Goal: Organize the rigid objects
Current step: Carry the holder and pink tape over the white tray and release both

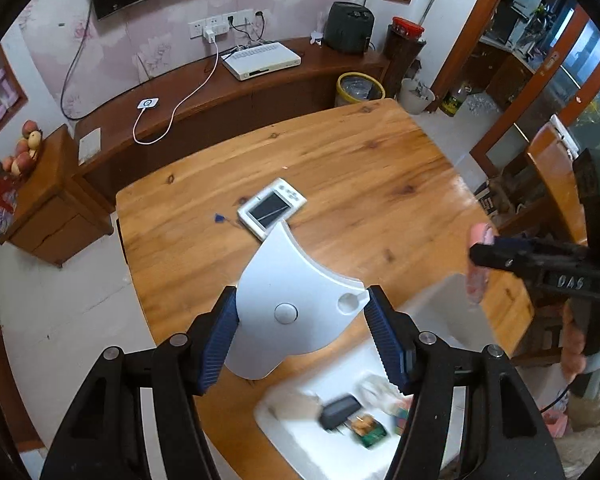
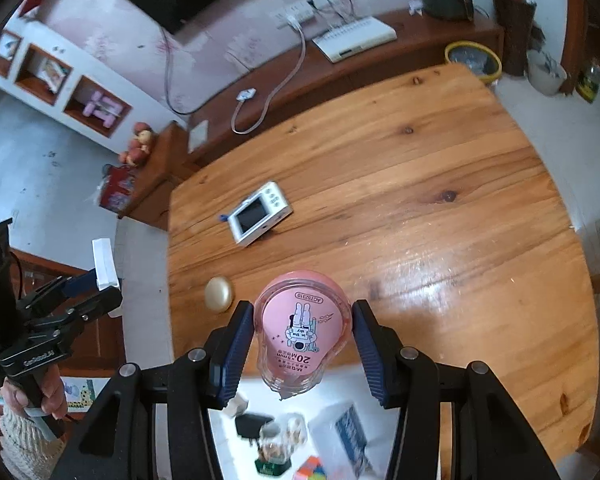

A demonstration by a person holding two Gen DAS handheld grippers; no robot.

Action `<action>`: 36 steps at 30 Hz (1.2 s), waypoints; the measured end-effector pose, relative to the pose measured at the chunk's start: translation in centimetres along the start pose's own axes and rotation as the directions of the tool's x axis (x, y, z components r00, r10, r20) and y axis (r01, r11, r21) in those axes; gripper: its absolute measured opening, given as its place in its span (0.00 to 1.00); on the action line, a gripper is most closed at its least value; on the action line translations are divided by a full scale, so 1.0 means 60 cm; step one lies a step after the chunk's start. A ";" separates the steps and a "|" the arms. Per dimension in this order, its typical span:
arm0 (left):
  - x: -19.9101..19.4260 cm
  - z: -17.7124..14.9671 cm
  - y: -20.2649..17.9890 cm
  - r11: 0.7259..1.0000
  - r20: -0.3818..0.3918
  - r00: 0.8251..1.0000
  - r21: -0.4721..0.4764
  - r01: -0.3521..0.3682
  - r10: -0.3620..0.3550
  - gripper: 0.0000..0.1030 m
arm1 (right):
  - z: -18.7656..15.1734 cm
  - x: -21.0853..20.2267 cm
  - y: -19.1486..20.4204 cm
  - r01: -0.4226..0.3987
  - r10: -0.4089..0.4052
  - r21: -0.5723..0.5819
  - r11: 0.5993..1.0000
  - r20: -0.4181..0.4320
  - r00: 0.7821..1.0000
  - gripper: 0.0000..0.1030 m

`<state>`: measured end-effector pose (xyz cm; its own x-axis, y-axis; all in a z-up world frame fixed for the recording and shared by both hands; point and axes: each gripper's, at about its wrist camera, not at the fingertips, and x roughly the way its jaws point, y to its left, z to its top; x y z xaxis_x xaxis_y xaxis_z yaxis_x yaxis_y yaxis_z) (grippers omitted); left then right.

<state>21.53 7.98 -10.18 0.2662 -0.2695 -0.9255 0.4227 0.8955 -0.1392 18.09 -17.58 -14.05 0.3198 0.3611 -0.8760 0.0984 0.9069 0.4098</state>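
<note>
My left gripper (image 1: 302,330) is shut on a white fan-shaped plastic object (image 1: 296,300), held above the wooden table (image 1: 360,168). My right gripper (image 2: 302,344) is shut on a pink correction tape dispenser (image 2: 300,328), held over the near table edge; it also shows in the left wrist view (image 1: 480,264). A white handheld device with a screen (image 2: 260,214) lies mid-table, also in the left wrist view (image 1: 272,208). A white tray (image 2: 332,412) below holds several small items, including a black adapter (image 2: 252,424) and a colour cube (image 2: 312,470).
A cream oval object (image 2: 219,294) lies near the table's left edge. A TV cabinet (image 1: 260,92) with a white set-top box (image 1: 262,60) runs behind the table. A yellow-rimmed bin (image 1: 360,88) stands at the far corner.
</note>
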 end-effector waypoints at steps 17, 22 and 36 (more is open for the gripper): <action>0.089 -0.232 -0.082 0.995 -0.185 0.979 -0.042 -0.090 0.081 0.65 | -0.282 0.007 0.001 0.227 -0.242 -0.140 0.964 -0.104 0.965 0.49; 0.127 -0.285 -0.083 0.993 -0.242 0.966 -0.052 -0.105 0.089 0.65 | -0.322 0.035 -0.012 0.252 -0.268 -0.115 0.961 -0.151 0.952 0.49; 0.148 -0.309 -0.094 0.994 -0.238 0.967 -0.033 -0.101 0.090 0.65 | -0.336 0.068 -0.003 0.303 -0.329 -0.160 0.939 -0.175 0.928 0.49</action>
<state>5.46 7.12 -24.14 0.0890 -0.0956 -0.9914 0.3649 0.9293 -0.0568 0.40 -11.92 -22.80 0.0992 0.0744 -0.9923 0.0391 0.9961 0.0786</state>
